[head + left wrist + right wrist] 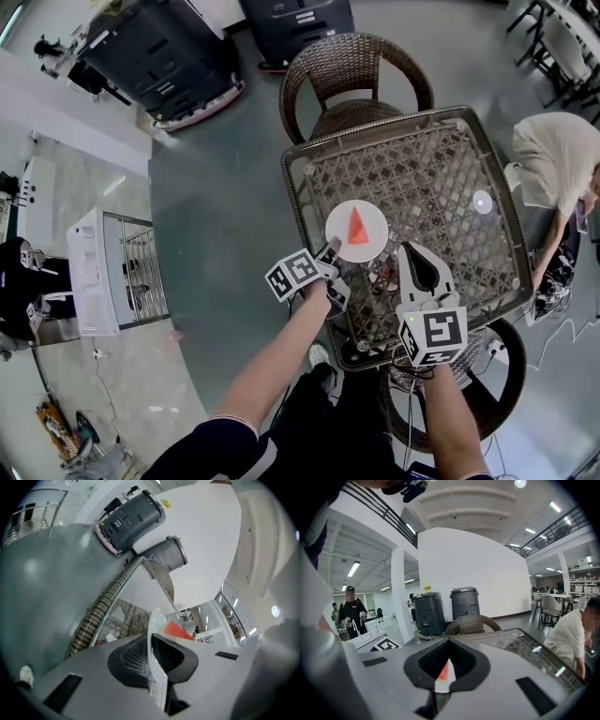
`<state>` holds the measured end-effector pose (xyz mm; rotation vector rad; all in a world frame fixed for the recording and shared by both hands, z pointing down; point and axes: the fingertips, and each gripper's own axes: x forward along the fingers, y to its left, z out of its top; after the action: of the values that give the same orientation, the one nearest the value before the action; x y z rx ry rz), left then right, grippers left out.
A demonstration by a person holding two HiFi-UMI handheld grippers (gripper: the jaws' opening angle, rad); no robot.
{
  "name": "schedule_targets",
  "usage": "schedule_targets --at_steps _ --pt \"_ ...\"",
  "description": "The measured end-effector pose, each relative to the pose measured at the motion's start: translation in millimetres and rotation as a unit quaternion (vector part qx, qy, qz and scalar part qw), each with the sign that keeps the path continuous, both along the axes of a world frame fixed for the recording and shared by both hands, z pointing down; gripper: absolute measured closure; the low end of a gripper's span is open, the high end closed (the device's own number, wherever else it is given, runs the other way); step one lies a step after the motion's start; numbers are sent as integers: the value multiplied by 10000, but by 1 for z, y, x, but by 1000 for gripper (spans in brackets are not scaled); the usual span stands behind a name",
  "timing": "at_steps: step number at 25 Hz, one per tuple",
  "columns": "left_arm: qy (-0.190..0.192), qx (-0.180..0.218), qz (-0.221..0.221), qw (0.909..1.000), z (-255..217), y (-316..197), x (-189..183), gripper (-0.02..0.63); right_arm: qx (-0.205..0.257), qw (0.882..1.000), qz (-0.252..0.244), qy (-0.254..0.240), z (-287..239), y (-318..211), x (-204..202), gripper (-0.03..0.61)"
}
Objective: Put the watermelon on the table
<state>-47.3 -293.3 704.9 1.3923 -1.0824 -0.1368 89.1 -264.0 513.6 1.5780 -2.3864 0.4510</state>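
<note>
Left gripper (pixel 151 644): pinches the plate (pixel 342 220) by its rim at 7 o'clock, pads pressed on the white edge.
Right gripper (pixel 448 641): jaws pressed together on nothing, at 4 o'clock of the plate, near but apart.
Watermelon (pixel 358 227): we see a red wedge lying on the plate, over the table's (pixel 441 178) near half.
Done: plate is above the tabletop; we cannot tell whether it rests there.
Left: we judge settling it and releasing the rim.
</note>
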Motion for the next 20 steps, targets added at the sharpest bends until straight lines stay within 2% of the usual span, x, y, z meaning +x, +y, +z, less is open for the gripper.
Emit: schedule_targets --at_steps 5,12,20 --pt "-842 2 346 9958 3 0 0 580 -3 10000 -33 -26 2 3 -3 575" --pt "-1872 126 830 9787 4 1 -3 546 10 10000 -12 -31 1 6 -1 575" --pt "-2530 245 1200 9597 3 1 -3 532 24 10000 0 -64 -2 8 0 575"
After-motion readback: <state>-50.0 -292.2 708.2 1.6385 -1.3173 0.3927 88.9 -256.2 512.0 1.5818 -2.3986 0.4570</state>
